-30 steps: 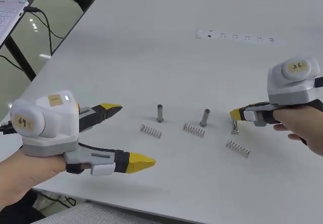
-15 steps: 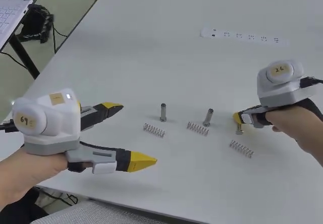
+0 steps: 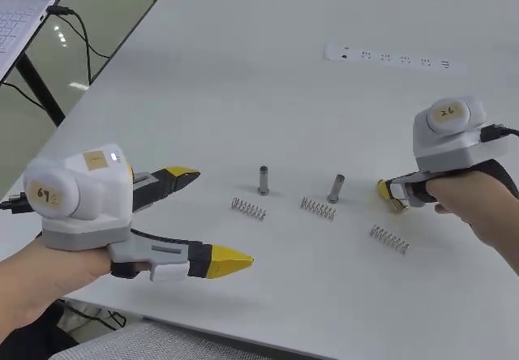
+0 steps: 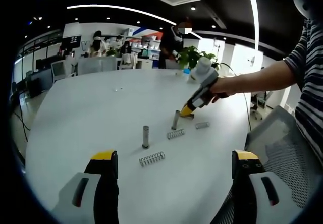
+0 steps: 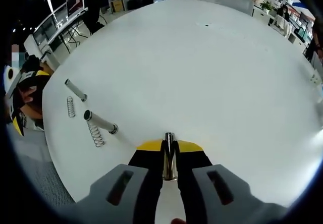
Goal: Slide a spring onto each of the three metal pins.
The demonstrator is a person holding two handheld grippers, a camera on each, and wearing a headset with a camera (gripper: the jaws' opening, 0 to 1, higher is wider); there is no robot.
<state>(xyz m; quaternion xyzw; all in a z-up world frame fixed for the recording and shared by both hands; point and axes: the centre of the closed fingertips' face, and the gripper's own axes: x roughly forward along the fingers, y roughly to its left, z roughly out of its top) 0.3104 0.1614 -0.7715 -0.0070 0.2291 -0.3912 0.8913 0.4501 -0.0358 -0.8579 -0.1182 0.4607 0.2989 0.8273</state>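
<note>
The plain white table (image 3: 243, 76) carries two shiny silver metal pins (image 3: 263, 180) and three silver wire coil springs (image 3: 248, 208). The left gripper (image 3: 212, 216) and the right gripper (image 3: 388, 194) have white-and-grey bodies, black jaws and yellow tips. A third silver pin (image 5: 169, 158) gleams between the right gripper's black jaws. A flat white power strip (image 3: 395, 57) lies far right. In the left gripper view, the sleeve (image 4: 309, 82) is striped dark and white.

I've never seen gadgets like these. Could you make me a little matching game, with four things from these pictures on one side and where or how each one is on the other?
Things:
1. left tool
2. right tool
3. power strip
4. laptop

Places or states:
A. shut on a metal pin
B. lying flat at the far end of the table
C. open, holding nothing
D. off the table, at the top left corner of the head view

Pairs: 1-C, 2-A, 3-B, 4-D
</note>
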